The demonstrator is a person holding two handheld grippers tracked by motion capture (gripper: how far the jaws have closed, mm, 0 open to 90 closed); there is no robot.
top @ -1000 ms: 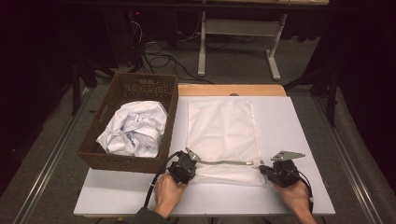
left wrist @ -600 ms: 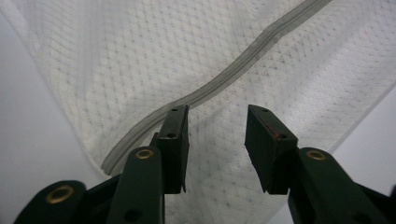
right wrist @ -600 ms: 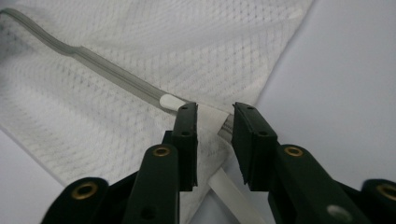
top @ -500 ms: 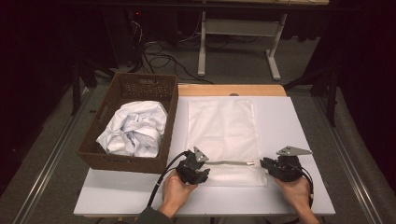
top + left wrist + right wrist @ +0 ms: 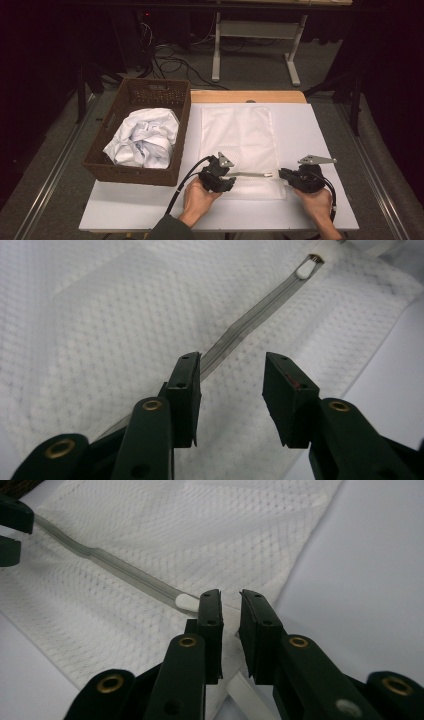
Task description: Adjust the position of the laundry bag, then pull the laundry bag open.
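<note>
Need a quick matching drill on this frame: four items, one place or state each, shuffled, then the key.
1 left gripper
2 right gripper
3 wicker basket
4 mesh bag

A holds crumpled white cloth
B lies flat mid-table
C jaws wide apart over the zipper track
D jaws nearly closed at the zipper pull

Pairs: 1-C, 2-D, 3-A, 4-B

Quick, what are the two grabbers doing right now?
Left gripper: open, jaws apart over the mesh bag beside its zipper.
Right gripper: nearly closed at the zipper pull; whether it grips cannot be told.
</note>
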